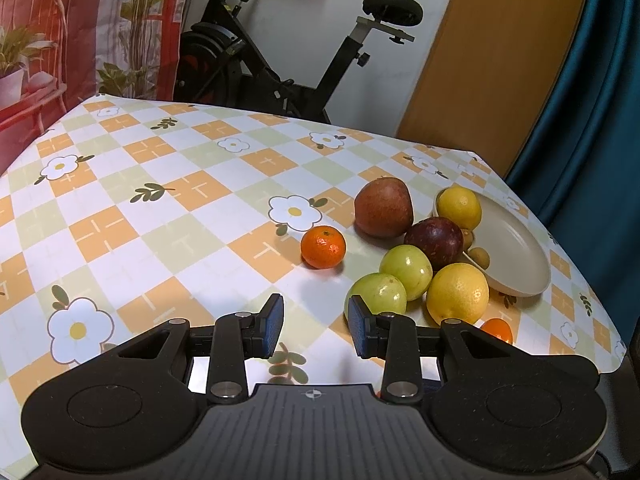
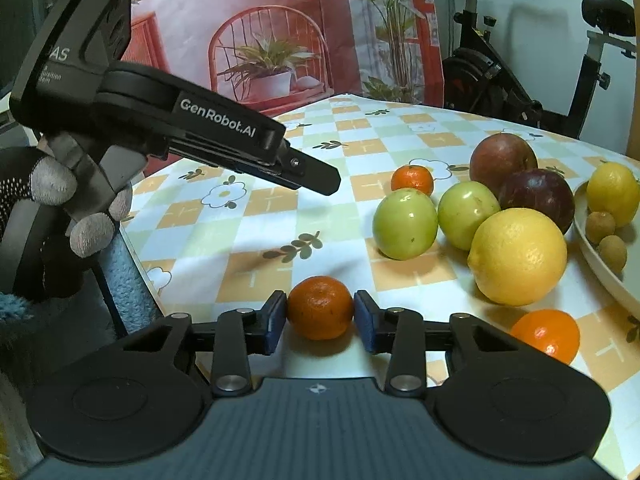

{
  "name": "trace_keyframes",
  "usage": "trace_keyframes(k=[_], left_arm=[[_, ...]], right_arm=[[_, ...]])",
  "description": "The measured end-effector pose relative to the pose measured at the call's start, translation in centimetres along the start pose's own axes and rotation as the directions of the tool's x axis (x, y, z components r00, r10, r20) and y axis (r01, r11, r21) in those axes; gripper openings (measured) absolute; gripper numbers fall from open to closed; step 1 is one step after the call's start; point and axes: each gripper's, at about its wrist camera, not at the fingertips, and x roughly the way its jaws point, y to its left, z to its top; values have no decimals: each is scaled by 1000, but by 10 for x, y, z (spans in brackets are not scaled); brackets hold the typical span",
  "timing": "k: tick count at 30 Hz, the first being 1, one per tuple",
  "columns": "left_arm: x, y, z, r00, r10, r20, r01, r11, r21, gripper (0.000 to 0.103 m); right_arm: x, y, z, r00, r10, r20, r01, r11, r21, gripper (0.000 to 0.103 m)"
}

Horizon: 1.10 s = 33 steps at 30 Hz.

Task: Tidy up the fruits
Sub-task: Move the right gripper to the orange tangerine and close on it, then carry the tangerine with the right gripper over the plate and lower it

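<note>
My right gripper (image 2: 320, 314) is shut on a mandarin (image 2: 320, 306), a blue pad pressed against each side, low over the checked tablecloth (image 2: 248, 240) near its front edge. A second mandarin (image 2: 546, 336) lies to its right and a third (image 2: 412, 179) farther back. Two green apples (image 2: 405, 224), a large lemon (image 2: 518, 256), a red apple (image 2: 502, 162) and a dark purple fruit (image 2: 536, 198) are clustered beside a beige plate (image 2: 600, 276). The plate holds a lemon (image 2: 612, 192) and small brown fruits (image 2: 600, 226). My left gripper (image 1: 316, 324) hangs open and empty just left of a green apple (image 1: 376, 294).
A gloved hand (image 2: 52, 184) holds the left gripper above the table's left corner. An exercise bike (image 1: 280, 60) and a printed backdrop (image 1: 100, 20) stand behind the table. A wooden panel (image 1: 500, 60) and a teal curtain (image 1: 600, 100) are at the right.
</note>
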Motion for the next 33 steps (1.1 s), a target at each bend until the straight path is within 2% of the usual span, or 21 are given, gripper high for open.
trace_keyframes(k=[10, 19, 28, 33], left_arm=[[1, 1, 6, 1000, 9, 15, -9, 1000, -5, 37], [16, -5, 34, 999, 10, 48, -12, 999, 33, 37], [67, 2, 47, 999, 26, -32, -27, 1000, -13, 37], [79, 5, 47, 999, 8, -41, -10, 999, -42, 38]], right_arm=[[-20, -8, 4, 996, -44, 83, 41, 998, 37, 39], [-45, -31, 10, 973, -136, 184, 116, 987, 116, 39], [-66, -61, 6, 947, -220, 233, 166, 959, 230, 39], [-73, -69, 4, 937, -244, 248, 178, 949, 261, 39]])
